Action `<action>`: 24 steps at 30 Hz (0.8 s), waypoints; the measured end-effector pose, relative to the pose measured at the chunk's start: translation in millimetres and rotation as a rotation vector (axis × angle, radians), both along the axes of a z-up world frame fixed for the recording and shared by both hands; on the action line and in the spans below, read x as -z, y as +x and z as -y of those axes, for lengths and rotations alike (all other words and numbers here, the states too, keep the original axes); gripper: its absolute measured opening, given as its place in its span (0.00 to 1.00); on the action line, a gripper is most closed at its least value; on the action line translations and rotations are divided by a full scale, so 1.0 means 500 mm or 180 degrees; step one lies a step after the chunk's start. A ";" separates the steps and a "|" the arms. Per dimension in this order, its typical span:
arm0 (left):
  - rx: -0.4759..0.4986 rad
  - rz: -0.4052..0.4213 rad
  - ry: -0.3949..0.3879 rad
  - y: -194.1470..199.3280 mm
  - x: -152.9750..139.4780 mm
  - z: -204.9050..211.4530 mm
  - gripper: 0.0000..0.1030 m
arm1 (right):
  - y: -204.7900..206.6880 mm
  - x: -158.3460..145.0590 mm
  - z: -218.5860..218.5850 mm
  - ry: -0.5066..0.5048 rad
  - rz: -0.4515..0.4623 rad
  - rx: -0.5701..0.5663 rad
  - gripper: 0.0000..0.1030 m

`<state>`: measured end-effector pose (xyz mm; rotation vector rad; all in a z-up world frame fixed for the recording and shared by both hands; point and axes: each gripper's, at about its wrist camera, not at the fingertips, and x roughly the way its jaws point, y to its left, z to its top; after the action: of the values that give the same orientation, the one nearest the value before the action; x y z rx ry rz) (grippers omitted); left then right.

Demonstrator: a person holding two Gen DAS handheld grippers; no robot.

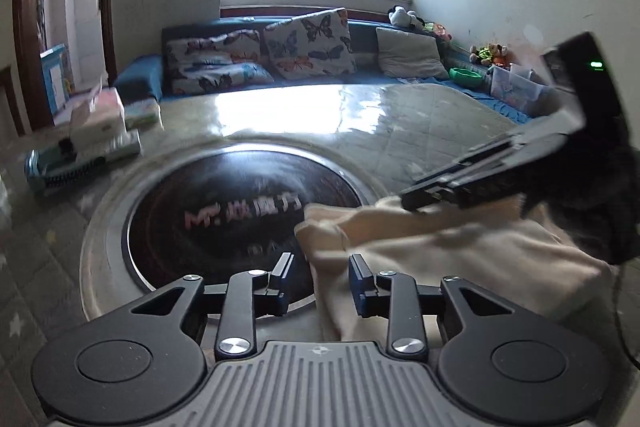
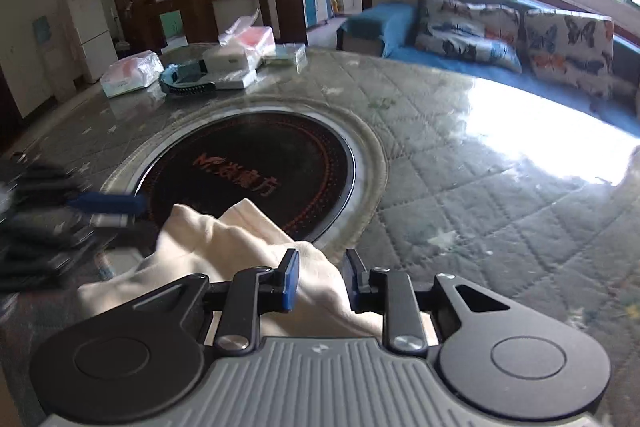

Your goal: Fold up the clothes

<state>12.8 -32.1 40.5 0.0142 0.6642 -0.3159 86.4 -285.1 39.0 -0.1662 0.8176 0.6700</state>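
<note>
A cream garment (image 1: 460, 255) lies bunched on the table, partly over the black round hob. My left gripper (image 1: 321, 273) is open over its left edge; the cloth runs between the fingers without either pad pressing on it. In the right wrist view the same garment (image 2: 224, 239) fills the narrow gap of my right gripper (image 2: 322, 275), whose pads stand slightly apart and look loose on it. The right gripper (image 1: 408, 199) also shows from the side, tips on the garment's upper edge. The left gripper (image 2: 132, 213) is a blur at the garment's left.
The table (image 2: 460, 187) has a quilted grey cover under glass, with a black hob (image 1: 224, 211) set in its middle. Boxes and plastic packs (image 2: 240, 59) crowd its far side. Behind stands a blue sofa with butterfly cushions (image 1: 308, 43).
</note>
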 end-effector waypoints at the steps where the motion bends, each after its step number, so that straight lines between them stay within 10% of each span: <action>1: 0.0001 -0.0041 -0.0019 -0.006 0.003 -0.002 0.40 | 0.005 0.007 -0.006 -0.0009 -0.0005 -0.0005 0.23; 7: -0.0056 -0.0173 -0.0195 -0.022 0.019 -0.014 0.44 | 0.013 0.021 -0.030 -0.0008 -0.0003 -0.0117 0.05; 17: -0.0047 -0.0307 -0.0317 -0.011 0.039 -0.022 0.43 | 0.006 0.028 -0.054 -0.0380 0.0389 -0.0008 0.04; 24: 0.0039 -0.0417 -0.0484 -0.003 0.042 -0.021 0.19 | -0.009 -0.011 -0.061 -0.0214 0.0468 -0.0135 0.08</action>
<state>11.2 -21.7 19.4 -0.1486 0.7686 -0.3806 81.8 -254.7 44.4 -0.2911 0.6971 0.6625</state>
